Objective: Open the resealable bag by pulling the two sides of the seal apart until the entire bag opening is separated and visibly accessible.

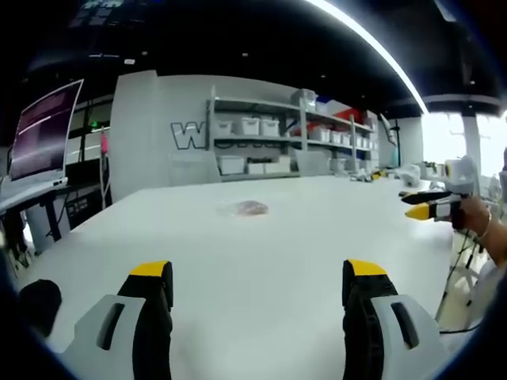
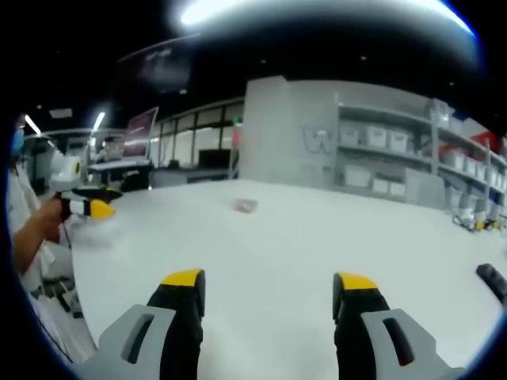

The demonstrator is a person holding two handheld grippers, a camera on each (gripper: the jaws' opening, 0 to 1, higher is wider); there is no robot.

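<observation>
Task not started. Your left claw [image 1: 257, 289] and right claw [image 2: 269, 297] both gaping wide, empty. Bag [image 1: 246, 208] lies flat mid-counter [image 1: 261, 253], well ahead of both claws, untouched. Seal state too small to tell. Approach, grip, pull-apart all remain.

A large outlined letter "W" stands on the grey wall [image 1: 158, 127], left of centre; the following letters are hidden.
</observation>
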